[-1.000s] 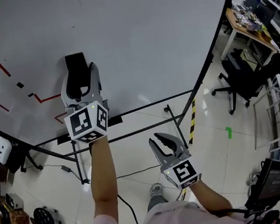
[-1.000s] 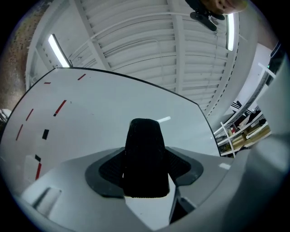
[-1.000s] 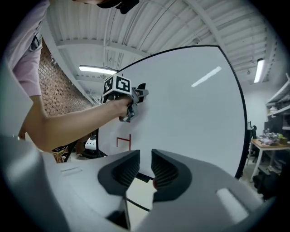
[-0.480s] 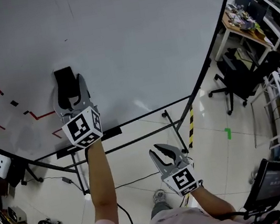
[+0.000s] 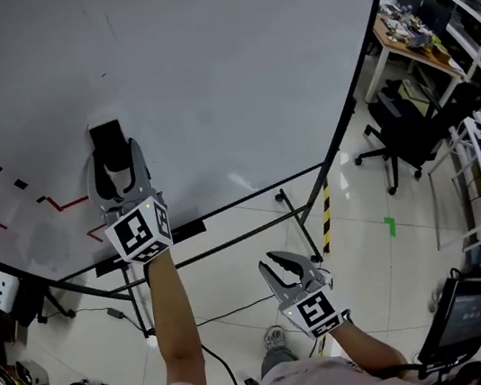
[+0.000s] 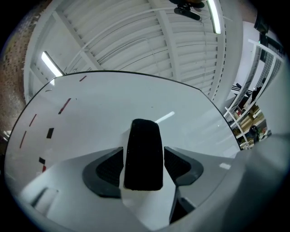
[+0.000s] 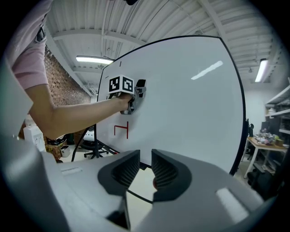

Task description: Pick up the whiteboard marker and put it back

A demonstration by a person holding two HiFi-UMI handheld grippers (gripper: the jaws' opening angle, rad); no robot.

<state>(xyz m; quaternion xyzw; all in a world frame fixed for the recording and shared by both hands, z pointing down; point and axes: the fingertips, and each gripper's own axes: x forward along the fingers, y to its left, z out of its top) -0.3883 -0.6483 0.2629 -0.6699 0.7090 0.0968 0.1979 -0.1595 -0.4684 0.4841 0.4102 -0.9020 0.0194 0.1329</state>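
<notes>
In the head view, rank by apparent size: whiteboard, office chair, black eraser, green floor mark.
Largest to smallest:
whiteboard
office chair
black eraser
green floor mark
The eraser is nearer the camera than the chair and mark, so true sizes may differ.

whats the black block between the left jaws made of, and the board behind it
Black block: looks like felt or dense foam, matte and fuzzy, no glare; probably an eraser pad. Whiteboard: hard, glossy white coated surface, since a ceiling light mirrors on it as a bright streak; the core under the coating cannot be told.
</notes>
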